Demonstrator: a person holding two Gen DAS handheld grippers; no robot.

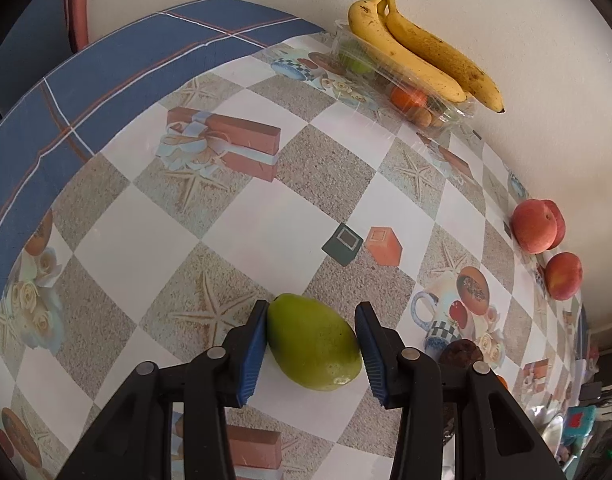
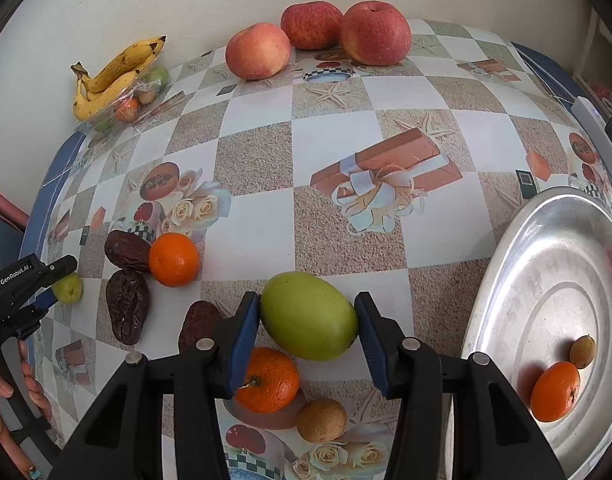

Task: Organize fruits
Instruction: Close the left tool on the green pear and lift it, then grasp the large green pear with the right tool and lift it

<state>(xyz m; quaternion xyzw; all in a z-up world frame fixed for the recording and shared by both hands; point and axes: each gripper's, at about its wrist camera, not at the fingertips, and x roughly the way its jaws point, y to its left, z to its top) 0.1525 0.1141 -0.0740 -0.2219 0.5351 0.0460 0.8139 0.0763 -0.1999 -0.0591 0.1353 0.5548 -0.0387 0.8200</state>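
Note:
In the left wrist view my left gripper [image 1: 312, 344] is open around a small green fruit [image 1: 314, 344] lying on the table; the left pad touches it and the right pad stands just off it. In the right wrist view my right gripper [image 2: 308, 320] closes on a second green fruit [image 2: 309, 316], both blue pads against its sides. A round metal tray [image 2: 518, 260] at the right holds an orange [image 2: 555, 391] and a small brown fruit [image 2: 582, 351]. The left gripper also shows in the right wrist view [image 2: 46, 280], at the far left.
Two bananas [image 1: 422, 56] lie on a clear plastic container [image 1: 386, 80] of small fruits by the wall. Three apples [image 2: 318, 36] stand at the back. Dates [image 2: 127, 250], oranges [image 2: 174, 260] and a brown fruit [image 2: 321, 420] lie near the right gripper.

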